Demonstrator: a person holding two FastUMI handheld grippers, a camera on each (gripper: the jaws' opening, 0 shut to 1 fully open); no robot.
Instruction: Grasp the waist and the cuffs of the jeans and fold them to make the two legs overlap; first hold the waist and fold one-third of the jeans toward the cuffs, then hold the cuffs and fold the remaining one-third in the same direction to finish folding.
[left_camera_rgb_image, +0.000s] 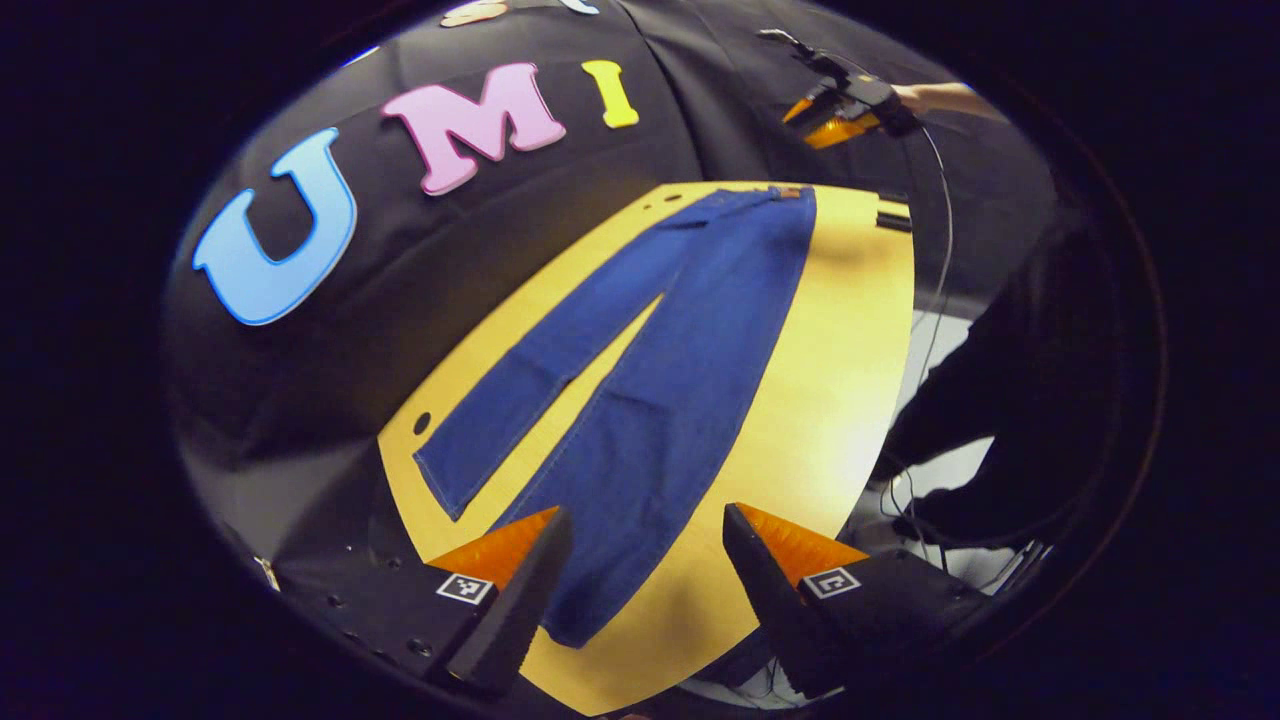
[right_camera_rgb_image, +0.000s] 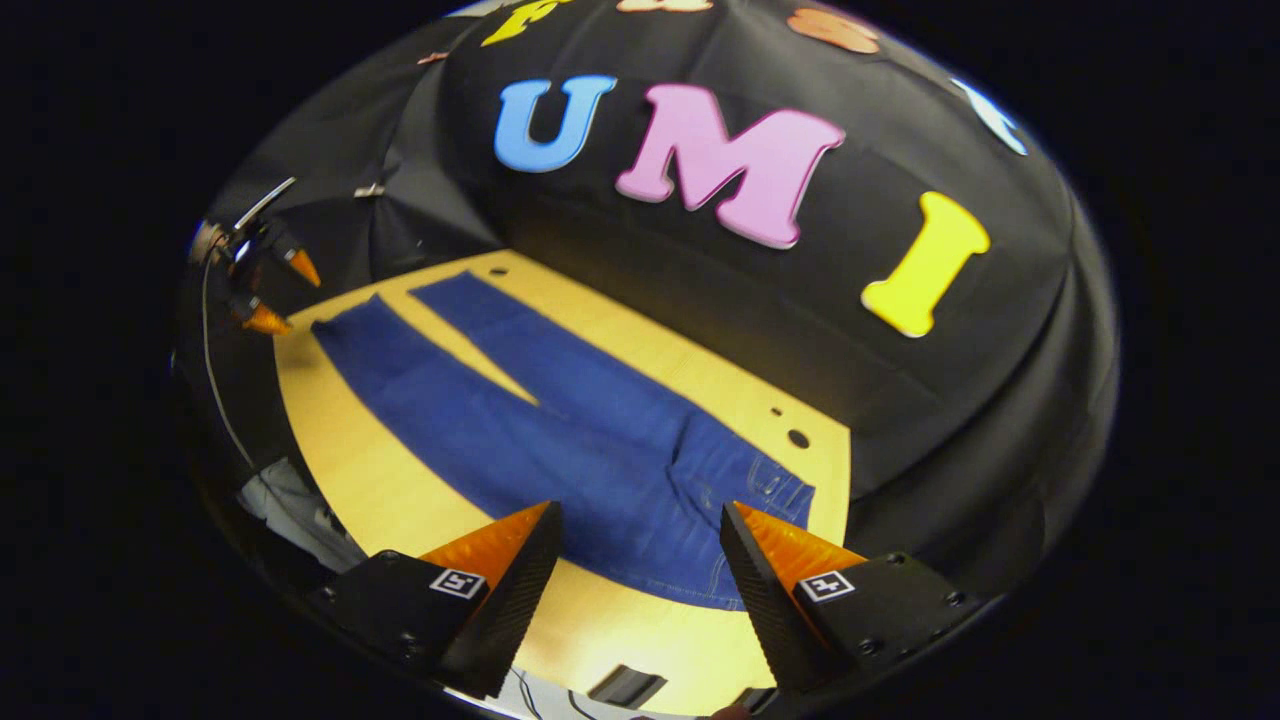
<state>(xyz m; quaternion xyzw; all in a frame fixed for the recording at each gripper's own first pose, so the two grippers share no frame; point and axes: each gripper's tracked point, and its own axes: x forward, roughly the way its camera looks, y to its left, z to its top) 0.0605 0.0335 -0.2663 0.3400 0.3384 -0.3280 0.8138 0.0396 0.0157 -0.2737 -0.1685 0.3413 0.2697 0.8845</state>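
Note:
Blue jeans (left_camera_rgb_image: 660, 390) lie flat on the yellow wooden table (left_camera_rgb_image: 840, 400) with the two legs spread apart in a V. My left gripper (left_camera_rgb_image: 648, 520) hovers open above the cuff end, with the near leg's cuff below its fingers. In the right gripper view the jeans (right_camera_rgb_image: 560, 440) run from the waist near me to the cuffs far left. My right gripper (right_camera_rgb_image: 640, 520) hangs open above the waist, holding nothing. The right gripper (left_camera_rgb_image: 840, 110) and a hand appear far off in the left gripper view; the left gripper (right_camera_rgb_image: 262, 290) appears far off in the right gripper view.
Black cloth walls rise close behind the table's long far side. The table (right_camera_rgb_image: 370, 480) has small round holes (right_camera_rgb_image: 797, 438) near its back edge. A person in dark clothes (left_camera_rgb_image: 1000, 400) stands at the table's open side, with cables and pale floor below.

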